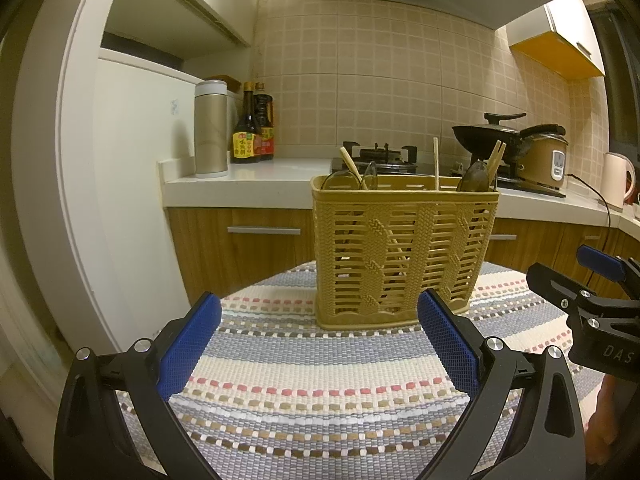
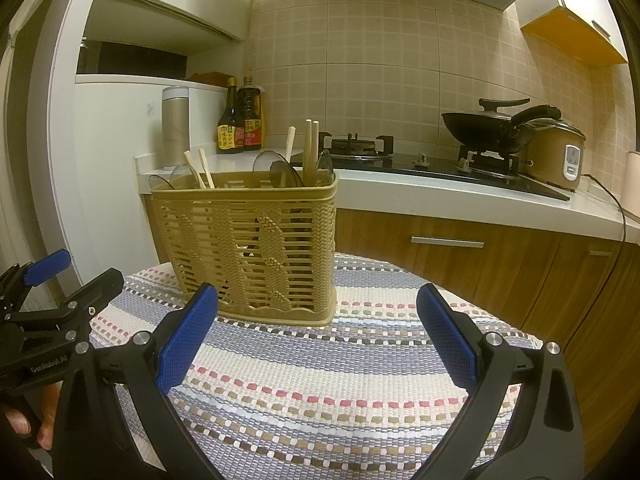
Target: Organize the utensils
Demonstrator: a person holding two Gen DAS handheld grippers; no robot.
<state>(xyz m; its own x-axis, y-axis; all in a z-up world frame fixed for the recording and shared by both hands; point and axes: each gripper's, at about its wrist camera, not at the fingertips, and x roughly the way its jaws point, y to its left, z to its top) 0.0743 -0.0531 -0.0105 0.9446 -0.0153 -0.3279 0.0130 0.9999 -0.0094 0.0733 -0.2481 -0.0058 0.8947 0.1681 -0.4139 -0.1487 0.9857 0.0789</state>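
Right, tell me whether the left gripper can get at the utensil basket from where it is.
Probably yes. The left gripper is open and empty, the basket stands upright just ahead of its fingers, and only bare striped mat lies between them. The right gripper is off to the side.

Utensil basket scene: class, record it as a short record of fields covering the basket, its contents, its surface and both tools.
basket: tan woven-look basket, upright
contents: chopsticks and dark spoons, standing
surface: striped cloth
left tool: open, holding nothing
right tool: open, holding nothing
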